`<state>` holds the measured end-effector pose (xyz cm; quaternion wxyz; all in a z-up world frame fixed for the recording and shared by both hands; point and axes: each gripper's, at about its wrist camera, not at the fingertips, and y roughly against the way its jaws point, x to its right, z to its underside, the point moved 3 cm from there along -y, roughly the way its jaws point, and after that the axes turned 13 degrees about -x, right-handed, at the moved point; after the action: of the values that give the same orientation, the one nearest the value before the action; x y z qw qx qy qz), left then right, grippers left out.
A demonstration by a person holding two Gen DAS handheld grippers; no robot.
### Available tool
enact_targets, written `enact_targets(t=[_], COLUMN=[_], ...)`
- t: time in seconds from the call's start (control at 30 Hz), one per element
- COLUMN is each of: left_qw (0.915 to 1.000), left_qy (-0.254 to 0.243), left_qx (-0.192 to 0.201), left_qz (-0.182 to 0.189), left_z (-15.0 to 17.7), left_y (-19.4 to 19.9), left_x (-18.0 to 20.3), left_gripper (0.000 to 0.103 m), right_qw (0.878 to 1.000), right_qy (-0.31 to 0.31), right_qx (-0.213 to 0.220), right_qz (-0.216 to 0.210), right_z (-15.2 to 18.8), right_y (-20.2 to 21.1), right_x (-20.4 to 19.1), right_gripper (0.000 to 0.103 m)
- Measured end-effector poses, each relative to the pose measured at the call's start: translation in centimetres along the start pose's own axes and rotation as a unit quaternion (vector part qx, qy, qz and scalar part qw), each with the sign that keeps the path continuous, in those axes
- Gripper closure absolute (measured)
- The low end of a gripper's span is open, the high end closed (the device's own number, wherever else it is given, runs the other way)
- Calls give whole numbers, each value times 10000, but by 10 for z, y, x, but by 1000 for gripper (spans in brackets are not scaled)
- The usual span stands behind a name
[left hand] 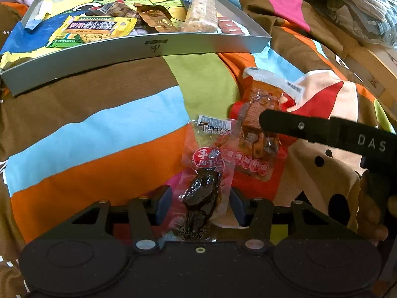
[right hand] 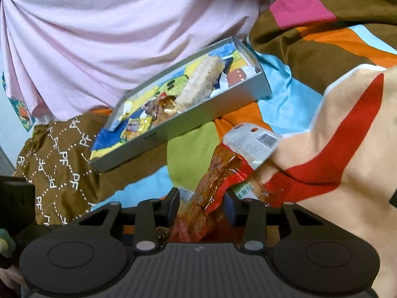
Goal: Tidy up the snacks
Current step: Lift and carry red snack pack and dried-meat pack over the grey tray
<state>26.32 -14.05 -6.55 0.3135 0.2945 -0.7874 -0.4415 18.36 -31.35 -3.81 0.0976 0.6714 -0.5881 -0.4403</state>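
At the bottom of the left wrist view, the left gripper (left hand: 201,204) is clamped on a clear packet of dark dried meat (left hand: 207,176), its blue pads (left hand: 164,198) pressing the wrapper from both sides. The packet's barcoded top reaches toward the centre of the frame. Just to its right lies a red-and-clear packet of brown tofu cubes (left hand: 258,124), overlapping the first packet's edge. A black finger of the right gripper (left hand: 263,121) reaches in from the right edge and lies across this packet.

In the right wrist view, the same red packet (right hand: 223,173) rises tilted from the bottom centre, squeezed between the right gripper's pads (right hand: 229,206) — the wrapper looks crumpled where the pads meet it, so the grip is on.

Both packets lie over a patchwork bedcover (left hand: 99,129) of brown, orange, blue and green.

Farther off, in the upper left of the left wrist view, sits a shallow grey box (left hand: 148,49) with a cartoon-printed floor. It holds a yellow-green snack packet (left hand: 91,31), a gold-brown wrapper (left hand: 158,18) and a pale crispy rice bar (left hand: 199,12) leaning toward its right end.

Beyond the box — top of the right wrist view — hangs pale pink cloth (right hand: 99,37).
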Motion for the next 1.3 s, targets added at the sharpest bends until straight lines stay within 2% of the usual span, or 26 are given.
enact_targets(t=[0.27,0.5,0.63,0.8,0.93,1.03,1.1,1.17,1.3], left_qw=[10000,10000,10000,9995,9987,9989,9986,9984,9983], left_qy=[38,34,-16,-317,-484,-447,-462,-456,-393], left_qx=[13,-2,-25,-75,-79,-85,-102,-107,-101], left_qz=[16,-35,-38,-57,-126,-148,-216,-318,-411], left_z=[1,0,-1,-2,-3,-7,-8,-9,-8], left_y=[0,-1,-1,-5,-11,-12,-12,-12,-12], left_x=[-1,0,0,10,16,14,13,12,14], left_gripper=[49,51,50,34,32,36,48,54,55], right_qw=[9995,9989,9986,9955,9948,9953,9959,9960,9970], right_qy=[212,324,68,-431,-536,-538,-534,-558,-396], right_qx=[112,-137,-296,-437,-435,-429,-436,-432,-494], right_qz=[-183,-306,-443,-726,-751,-677,-577,-553,-443], right_z=[-4,-7,-9,-12,-13,-15,-16,-16,-17], right_y=[-4,-21,-28,-33,-31,-30,-30,-30,-28], right_x=[-5,-4,2,13,16,17,18,19,16], right_gripper=[63,62,61,58,63,73,82,86,87])
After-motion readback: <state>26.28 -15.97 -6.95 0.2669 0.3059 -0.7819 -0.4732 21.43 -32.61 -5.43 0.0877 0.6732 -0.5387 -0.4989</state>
